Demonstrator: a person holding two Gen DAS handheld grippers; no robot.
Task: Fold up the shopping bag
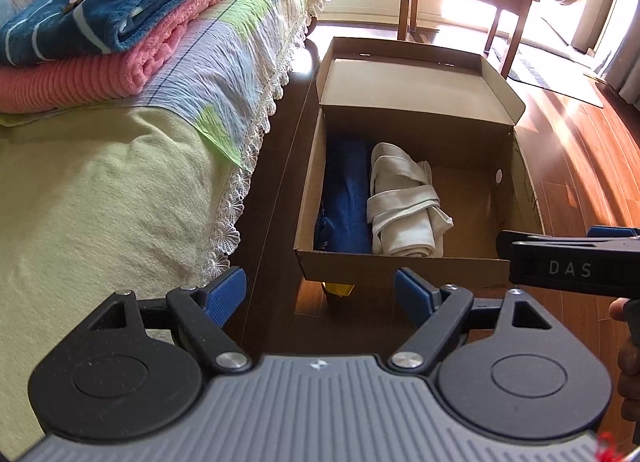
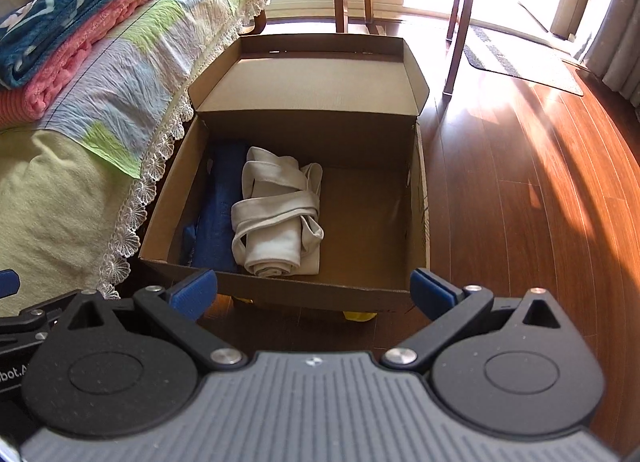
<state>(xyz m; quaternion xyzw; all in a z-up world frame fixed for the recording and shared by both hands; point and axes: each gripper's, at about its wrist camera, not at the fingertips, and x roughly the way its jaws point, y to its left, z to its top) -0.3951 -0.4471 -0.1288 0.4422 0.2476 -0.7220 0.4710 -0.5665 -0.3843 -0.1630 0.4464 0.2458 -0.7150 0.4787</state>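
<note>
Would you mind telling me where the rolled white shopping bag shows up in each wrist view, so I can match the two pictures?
Left wrist view: the rolled white shopping bag lies right of centre, inside the cardboard box, beside the blue cloth.
Right wrist view: the bag lies left of centre in the box, again right of the blue cloth.
Shared landmark: the box's raised lid behind the bag.

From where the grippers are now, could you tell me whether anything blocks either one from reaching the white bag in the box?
Nothing visible does. The white bag lies rolled in the open box, lid folded back, beside a blue bag. The left gripper and right gripper are open and empty; only the box's near wall lies ahead, below them.
</note>
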